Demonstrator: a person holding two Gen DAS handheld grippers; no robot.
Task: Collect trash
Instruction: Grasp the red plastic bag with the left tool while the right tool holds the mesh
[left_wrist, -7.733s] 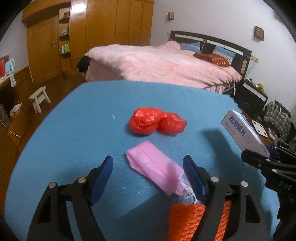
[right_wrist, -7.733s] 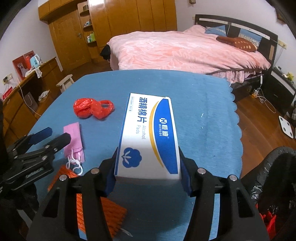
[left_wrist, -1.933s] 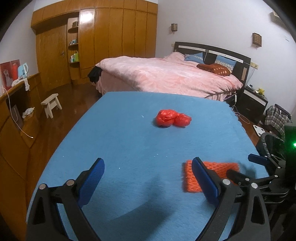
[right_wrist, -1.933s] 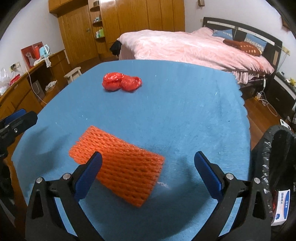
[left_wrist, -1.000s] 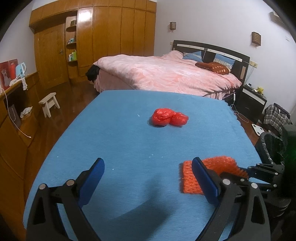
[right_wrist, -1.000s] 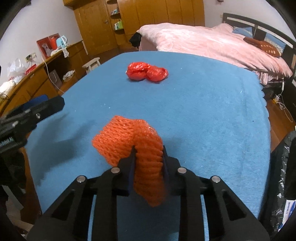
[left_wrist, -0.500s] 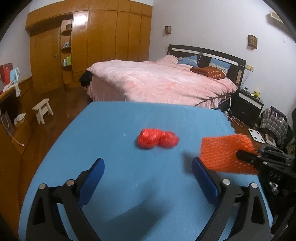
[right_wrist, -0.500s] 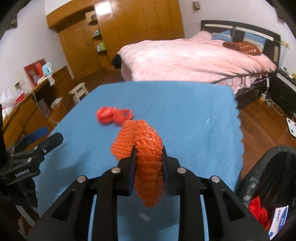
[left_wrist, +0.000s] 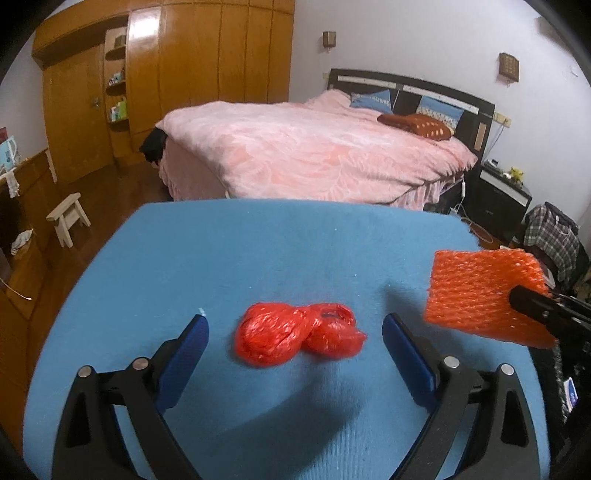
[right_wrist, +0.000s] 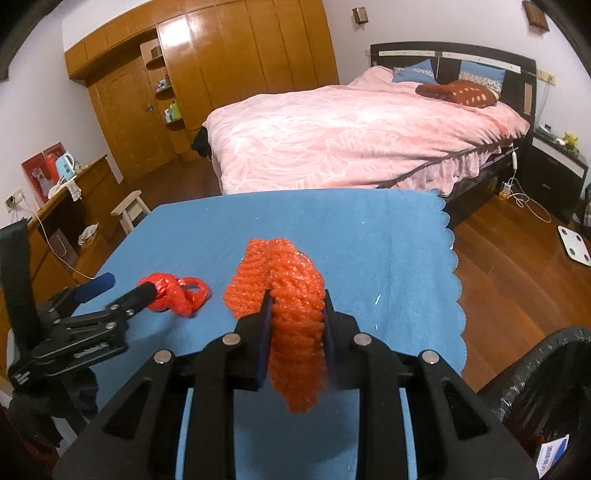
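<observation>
Orange foam net (right_wrist: 291, 295), crumpled red bag (left_wrist: 299, 334)

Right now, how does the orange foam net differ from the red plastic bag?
The orange foam net is a meshed sheet, folded and clamped in the right gripper above the blue tablecloth. The red plastic bag is smooth, glossy, knotted into two lumps, and lies on the cloth between the open left gripper's fingers. Both are soft, reddish trash.
</observation>
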